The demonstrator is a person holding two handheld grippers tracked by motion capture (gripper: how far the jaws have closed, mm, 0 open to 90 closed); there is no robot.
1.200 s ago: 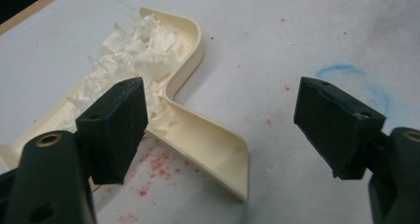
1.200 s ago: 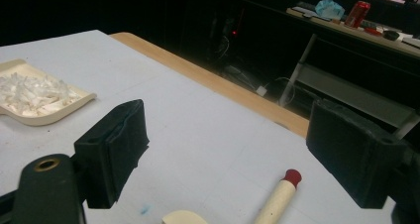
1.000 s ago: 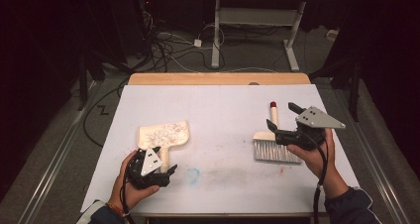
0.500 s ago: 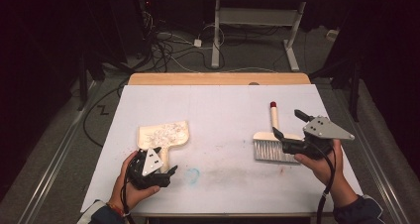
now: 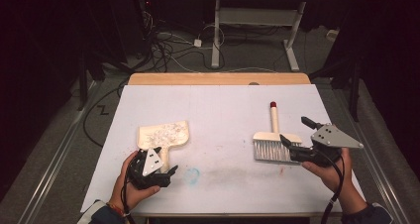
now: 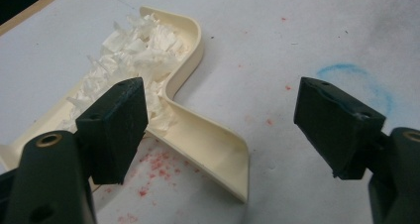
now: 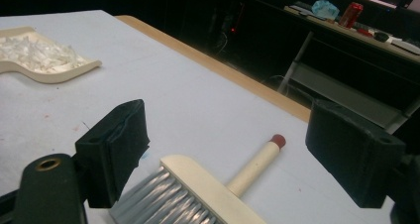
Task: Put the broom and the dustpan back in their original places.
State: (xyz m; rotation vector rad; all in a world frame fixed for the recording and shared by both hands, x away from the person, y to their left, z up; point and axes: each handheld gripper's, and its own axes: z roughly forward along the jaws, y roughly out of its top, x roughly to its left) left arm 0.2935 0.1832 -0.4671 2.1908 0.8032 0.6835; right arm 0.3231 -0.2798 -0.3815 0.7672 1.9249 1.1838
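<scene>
The brush (image 5: 274, 143) lies flat on the white bench (image 5: 223, 110), its grey bristles just ahead of the right gripper (image 5: 296, 136), whose jaws stand wide and hold nothing. The left gripper (image 6: 223, 130) also gapes wide, its jaws hanging over the handle of the cream dustpan (image 6: 163, 80), which is heaped with white shreds (image 6: 133, 50).

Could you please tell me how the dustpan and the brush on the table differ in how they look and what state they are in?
The dustpan is a flat cream tray heaped with white shreds; the brush carries nothing and has grey bristles. The dustpan's handle is short and plain cream, while the brush's handle is a long round stick with a red tip. The dustpan lies by the left gripper, the brush by the right gripper. Both are cream, lie flat on the white table, and neither is gripped.
</scene>
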